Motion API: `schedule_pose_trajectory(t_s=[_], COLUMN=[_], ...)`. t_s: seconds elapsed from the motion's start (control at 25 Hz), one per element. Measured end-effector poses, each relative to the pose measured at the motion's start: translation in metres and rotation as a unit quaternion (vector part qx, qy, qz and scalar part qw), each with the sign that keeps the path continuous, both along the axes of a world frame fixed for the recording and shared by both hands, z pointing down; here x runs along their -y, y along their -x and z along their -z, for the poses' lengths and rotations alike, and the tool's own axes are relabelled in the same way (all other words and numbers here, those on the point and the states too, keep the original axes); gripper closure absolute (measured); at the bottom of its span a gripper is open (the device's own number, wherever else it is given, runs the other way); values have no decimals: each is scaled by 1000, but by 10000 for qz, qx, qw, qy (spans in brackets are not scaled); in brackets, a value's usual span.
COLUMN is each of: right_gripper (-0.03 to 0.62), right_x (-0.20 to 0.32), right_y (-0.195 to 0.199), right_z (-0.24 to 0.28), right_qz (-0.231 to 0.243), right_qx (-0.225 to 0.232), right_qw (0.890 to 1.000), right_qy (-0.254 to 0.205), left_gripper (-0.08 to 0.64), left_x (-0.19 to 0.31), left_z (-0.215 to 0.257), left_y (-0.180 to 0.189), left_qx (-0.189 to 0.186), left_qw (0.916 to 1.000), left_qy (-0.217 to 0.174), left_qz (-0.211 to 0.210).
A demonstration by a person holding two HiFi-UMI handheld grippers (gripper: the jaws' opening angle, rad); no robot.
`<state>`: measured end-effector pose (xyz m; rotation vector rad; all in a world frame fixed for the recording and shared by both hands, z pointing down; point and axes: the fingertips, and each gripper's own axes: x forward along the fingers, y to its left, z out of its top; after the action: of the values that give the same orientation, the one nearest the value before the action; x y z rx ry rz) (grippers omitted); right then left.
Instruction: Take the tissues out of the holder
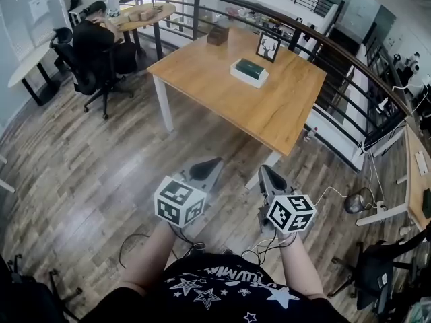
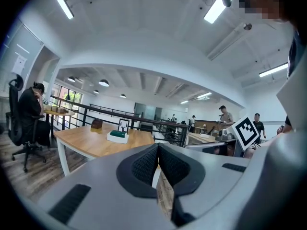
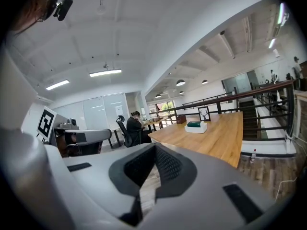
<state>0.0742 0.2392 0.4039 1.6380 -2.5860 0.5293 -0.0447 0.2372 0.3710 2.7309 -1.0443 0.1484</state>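
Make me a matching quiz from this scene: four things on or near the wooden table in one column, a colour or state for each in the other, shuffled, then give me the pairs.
Things:
1. tissue holder
2. framed deer picture
3. small box
4. person

Colour or state:
A. dressed in black, seated
B. white with a green top
C. dark brown
D. black frame, standing upright

Pairs: 1-B, 2-D, 3-C, 4-A
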Motion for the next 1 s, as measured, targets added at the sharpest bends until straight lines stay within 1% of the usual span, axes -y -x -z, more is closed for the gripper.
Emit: schedule_pose_trajectory(t_s=[0.24, 0.44, 0.56, 0.68, 0.8, 0.92, 1.0], right_gripper=[577, 577, 577, 577, 577, 575, 577], right_x=[-5, -8, -14, -17, -12, 0, 16], right_y=[36, 52, 55, 52, 55, 56, 56], right_z=[2, 6, 4, -5, -15, -18, -21], right_qz=[268, 186, 105, -56, -44, 84, 146], right_qx=[66, -19, 90, 226, 278, 206, 247], right_qw=[9995, 9994, 9992, 9994, 9995, 9996, 9995], right_qy=[-177, -297, -364, -274, -128, -144, -142], left_gripper=[546, 546, 546, 546, 546, 546, 546], left_x=[-2, -5, -10, -11, -10, -3, 6], left_z=[0, 0, -4, -10, -18, -22, -23], left_y=[18, 34, 42, 48, 55, 60, 62], left_qx=[-21, -66, -86, -95, -34, 6, 32], left_qw=[10000, 9998, 9997, 9996, 9998, 9999, 9999], left_qy=[8, 26, 41, 63, 103, 134, 123], left_qz=[-80, -169, -224, -251, -188, -42, 76])
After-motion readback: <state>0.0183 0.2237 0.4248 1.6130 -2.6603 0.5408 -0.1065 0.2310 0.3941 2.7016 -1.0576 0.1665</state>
